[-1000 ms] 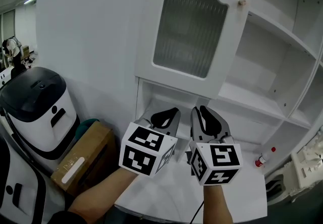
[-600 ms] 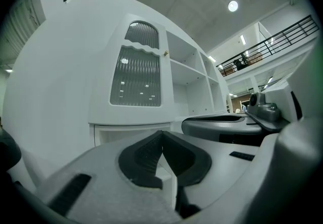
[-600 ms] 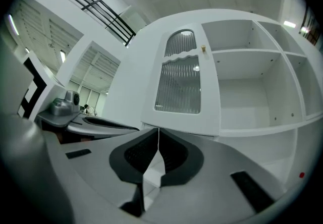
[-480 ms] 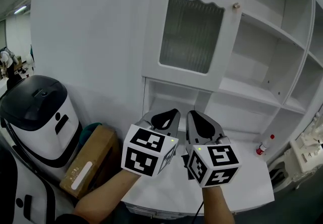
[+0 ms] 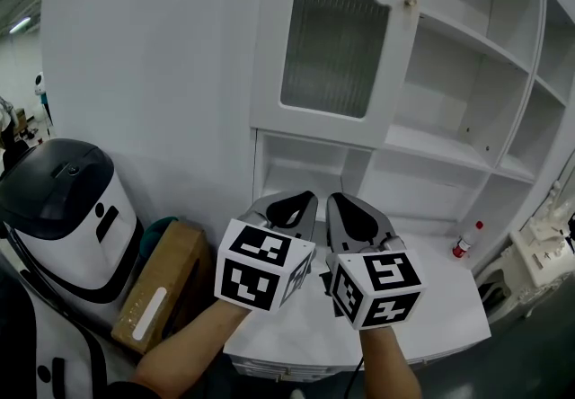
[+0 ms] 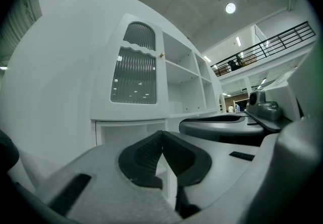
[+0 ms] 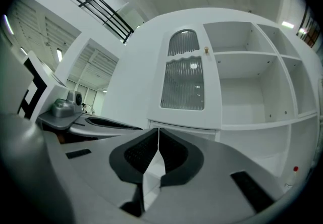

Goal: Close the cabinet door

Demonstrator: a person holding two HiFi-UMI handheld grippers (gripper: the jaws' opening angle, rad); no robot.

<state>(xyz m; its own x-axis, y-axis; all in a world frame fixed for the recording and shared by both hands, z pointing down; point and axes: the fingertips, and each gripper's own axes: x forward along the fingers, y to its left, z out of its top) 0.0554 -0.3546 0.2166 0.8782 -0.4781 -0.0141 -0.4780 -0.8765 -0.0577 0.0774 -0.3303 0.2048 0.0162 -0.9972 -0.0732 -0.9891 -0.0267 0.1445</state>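
White door (image 5: 334, 47) w/ ribbed glass stands swung open at upper centre, with the knob (image 5: 410, 3) on its free edge and bare shelves (image 5: 454, 147) to its right. Left gripper (image 5: 295, 205) and right gripper (image 5: 349, 207) sit side by side well below the door — jaws of both together, nothing between. Risks: tips pushed on glass, not frame, may slip or load the pane; a hard shove may bounce the door back open.

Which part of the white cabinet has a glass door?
The upper left part, with the ribbed-glass door and its small knob. The shelves to its right and cubbies below have none.
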